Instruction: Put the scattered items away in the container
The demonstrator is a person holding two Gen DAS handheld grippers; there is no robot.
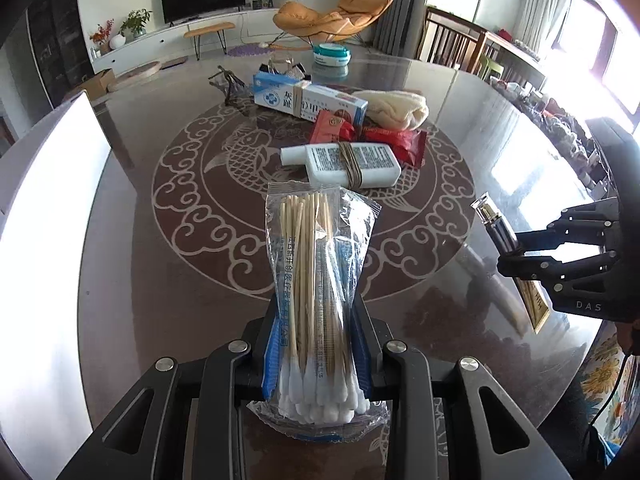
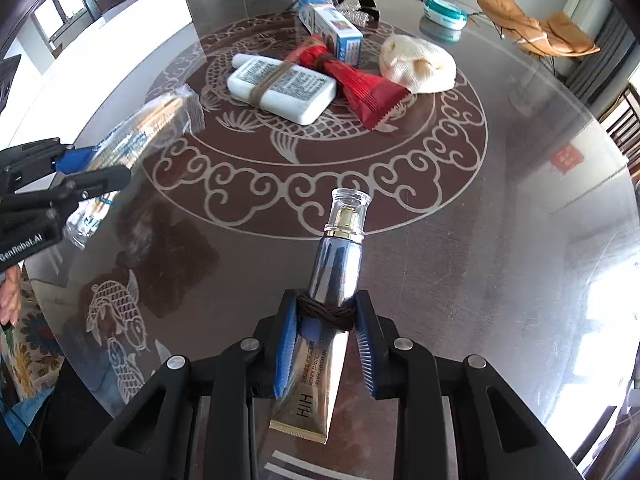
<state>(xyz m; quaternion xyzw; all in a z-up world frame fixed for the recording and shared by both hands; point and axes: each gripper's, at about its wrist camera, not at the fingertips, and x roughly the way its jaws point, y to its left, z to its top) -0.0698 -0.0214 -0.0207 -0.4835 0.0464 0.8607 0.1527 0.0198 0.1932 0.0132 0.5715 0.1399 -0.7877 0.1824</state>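
Cotton swabs in their clear bag (image 1: 316, 304) are sitting clamped at the tip end between the left gripper (image 1: 318, 360) pads, sticks pointing outward — likely for dropping in lengthwise. Right gripper (image 2: 326, 344) is squeezing a cream tube (image 2: 320, 332) at its banded waist. Both are hanging above the table (image 1: 168, 280); the white container (image 1: 52, 184) is waiting at the left edge.

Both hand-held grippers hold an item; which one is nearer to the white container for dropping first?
Left. The white container lies beside the left hand-held gripper holding the cotton swab pack.
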